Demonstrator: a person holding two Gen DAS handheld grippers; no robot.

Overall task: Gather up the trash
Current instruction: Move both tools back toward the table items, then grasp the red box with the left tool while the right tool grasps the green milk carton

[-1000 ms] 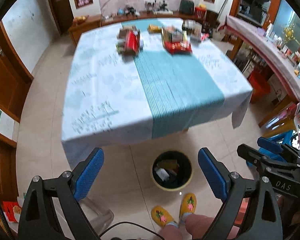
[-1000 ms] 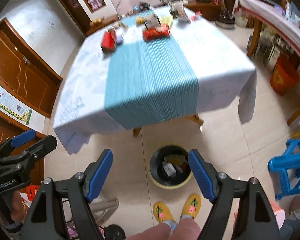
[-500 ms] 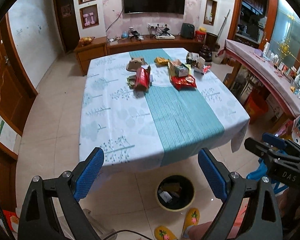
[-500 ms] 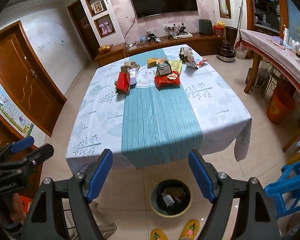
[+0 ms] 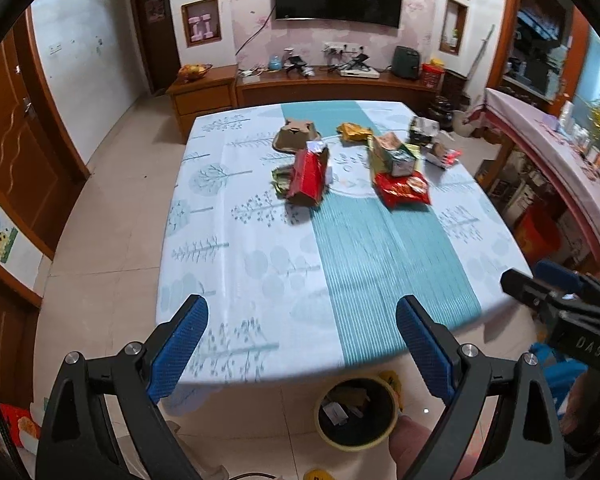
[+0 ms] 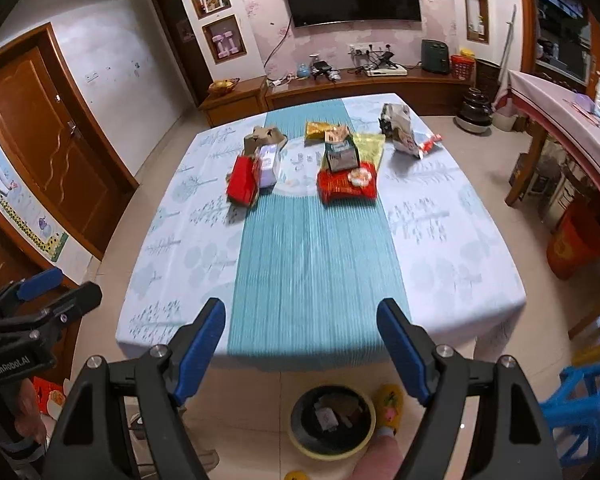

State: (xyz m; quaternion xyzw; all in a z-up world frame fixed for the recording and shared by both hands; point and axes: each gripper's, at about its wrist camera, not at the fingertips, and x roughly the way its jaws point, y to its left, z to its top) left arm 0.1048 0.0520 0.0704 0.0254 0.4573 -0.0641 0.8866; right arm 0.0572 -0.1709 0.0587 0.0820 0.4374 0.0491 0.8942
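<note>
Two grippers hang over the near edge of a dining table (image 5: 236, 264) as we stand at its end. Our left gripper (image 5: 302, 344) has its jaws spread wide with nothing between the blue pads (image 5: 178, 344), and our right gripper (image 6: 300, 346) is likewise wide apart and holding nothing. In the left wrist view the right gripper also shows at the right edge; in the right wrist view the left one shows at the left edge.

The trash lies well away from us, clustered at the far half of the table, on and beside the teal runner (image 6: 312, 248). A red box (image 5: 308, 178) stands tilted at the runner's left edge, just in front of a brown cardboard tray (image 5: 296, 138). To its right a red snack bag (image 5: 404, 192) lies flat on the runner, with a green-and-yellow packet (image 5: 394, 154) touching its far side. A yellow wrapper (image 5: 354, 131) sits behind them, and more torn packaging (image 6: 400, 130) rests near the far right corner.

On the tiled floor below the near table edge stands a yellow-rimmed waste bin (image 5: 332, 438) with scraps inside, beside our yellow slipper (image 6: 390, 404).
</note>
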